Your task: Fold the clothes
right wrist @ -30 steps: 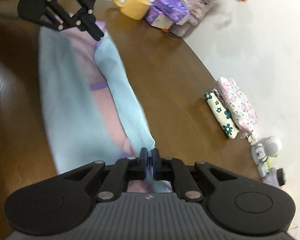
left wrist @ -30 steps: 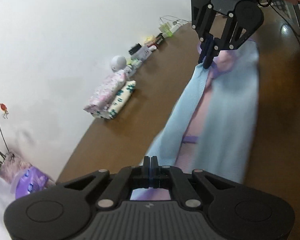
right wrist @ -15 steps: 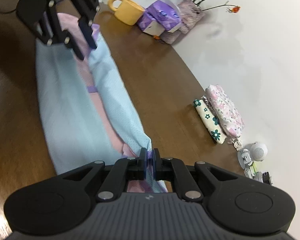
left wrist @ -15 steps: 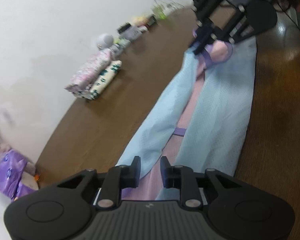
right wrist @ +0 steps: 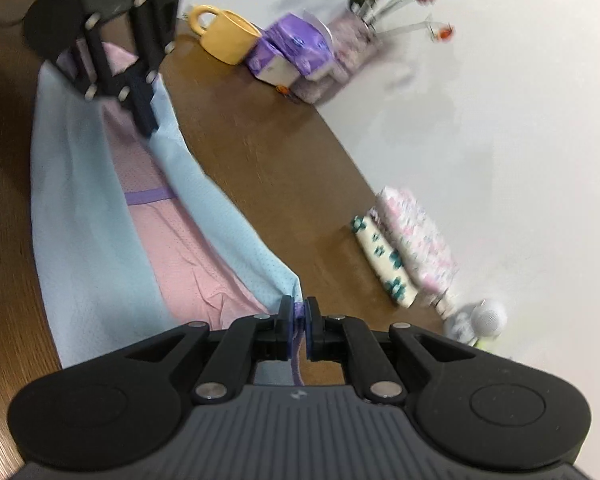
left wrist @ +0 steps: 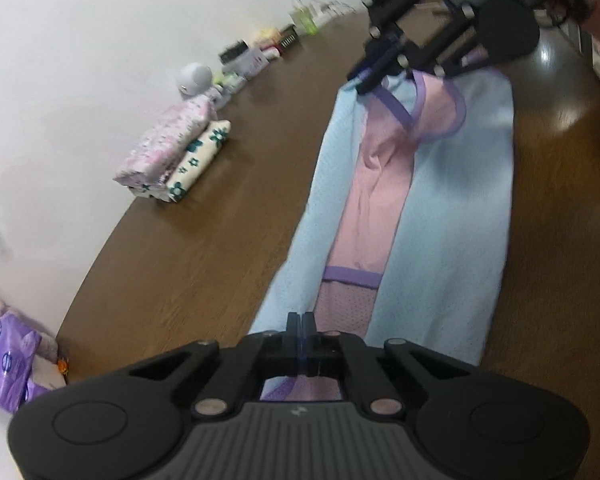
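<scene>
A light blue and pink garment with purple trim (left wrist: 452, 200) lies lengthwise on the brown wooden table (left wrist: 228, 220), its long sides folded in over the pink middle. It also shows in the right wrist view (right wrist: 80, 208). My left gripper (left wrist: 299, 322) is shut at the garment's near end, at the edge of the blue fold. My right gripper (right wrist: 299, 312) is shut on the purple-trimmed corner at the opposite end. Each gripper shows in the other's view, the right one (left wrist: 374, 76) and the left one (right wrist: 142, 114).
Two folded floral cloths (left wrist: 176, 152) lie by the wall, with a small white figure (left wrist: 196, 78) and several small items beyond. A yellow mug (right wrist: 226, 36), purple tissue packs (right wrist: 292, 54) and a flower vase (right wrist: 360, 28) stand at the other end.
My left gripper opened half a second ago and is now shut again on the blue edge. The right gripper stayed shut on its corner. Both views shifted a little.
</scene>
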`<state>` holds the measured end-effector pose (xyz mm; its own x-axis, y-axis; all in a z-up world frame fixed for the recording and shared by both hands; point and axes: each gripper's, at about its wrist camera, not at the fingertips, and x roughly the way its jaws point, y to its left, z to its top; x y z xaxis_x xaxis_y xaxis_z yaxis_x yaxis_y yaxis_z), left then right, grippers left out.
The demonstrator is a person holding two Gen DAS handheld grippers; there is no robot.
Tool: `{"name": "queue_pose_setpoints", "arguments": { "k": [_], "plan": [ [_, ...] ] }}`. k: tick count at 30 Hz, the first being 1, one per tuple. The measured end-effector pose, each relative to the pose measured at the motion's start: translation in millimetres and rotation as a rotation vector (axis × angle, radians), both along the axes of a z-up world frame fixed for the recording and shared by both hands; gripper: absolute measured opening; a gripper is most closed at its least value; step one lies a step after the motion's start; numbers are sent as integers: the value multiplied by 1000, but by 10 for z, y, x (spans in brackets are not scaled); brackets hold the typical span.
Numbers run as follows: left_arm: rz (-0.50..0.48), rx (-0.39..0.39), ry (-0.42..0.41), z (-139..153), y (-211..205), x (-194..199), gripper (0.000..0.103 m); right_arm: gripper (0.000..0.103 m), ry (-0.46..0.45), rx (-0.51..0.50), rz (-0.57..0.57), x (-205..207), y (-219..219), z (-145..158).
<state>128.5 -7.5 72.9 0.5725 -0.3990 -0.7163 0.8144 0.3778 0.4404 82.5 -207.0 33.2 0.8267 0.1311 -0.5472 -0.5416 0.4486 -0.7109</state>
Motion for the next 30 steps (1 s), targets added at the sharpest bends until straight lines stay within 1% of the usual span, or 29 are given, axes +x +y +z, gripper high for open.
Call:
{"name": "queue_pose_setpoints", "arguments": {
  "k": [2,4,7,10,11,13,14,15,16,18,19,22,23,25,26,27,29,30],
  "plan": [
    [-11,4,8,-4,34,-86,0,5,-13,-45,34,-78,15,-42],
    [-21,9,31,-70,36,-175,0,6,-25,-90,67,-155,30,-83],
    [-9,-4,60,-185,33,-236,0,6,-2,-80,68,-200,43,-118],
    [17,-45,85,-195,57,-221,4,9,22,-66,66,-242,54,-152],
    [18,-54,84,-181,65,-225,4,11,30,-62,65,-257,58,-163],
    [17,-67,80,-154,75,-234,5,22,47,-53,64,-285,66,-186],
    [18,-73,76,-142,76,-237,6,31,68,3,45,-250,31,-125],
    [12,-80,78,-128,72,-242,8,34,91,66,22,-209,-7,-55],
    [6,-87,80,-114,67,-247,9,35,120,101,6,-162,-43,-33],
    [-5,-87,71,-98,31,-265,9,39,180,164,-24,-67,-113,1],
    [-11,-85,70,-99,15,-272,9,40,210,196,-40,-20,-148,17],
    [-13,-82,79,-118,-7,-247,9,40,300,291,-86,122,-253,67],
    [-11,-82,85,-128,-10,-230,10,39,324,294,-95,163,-260,60],
    [-6,-82,95,-147,-15,-196,9,21,370,293,-112,243,-268,39],
    [2,-86,106,-149,-6,-174,9,9,360,278,-110,245,-256,49],
    [10,-91,117,-150,5,-151,7,9,346,261,-107,243,-242,61],
    [26,-101,139,-151,27,-107,6,7,280,196,-90,198,-196,90],
    [30,-101,145,-161,35,-101,6,7,226,127,-73,152,-147,75]
  ]
}}
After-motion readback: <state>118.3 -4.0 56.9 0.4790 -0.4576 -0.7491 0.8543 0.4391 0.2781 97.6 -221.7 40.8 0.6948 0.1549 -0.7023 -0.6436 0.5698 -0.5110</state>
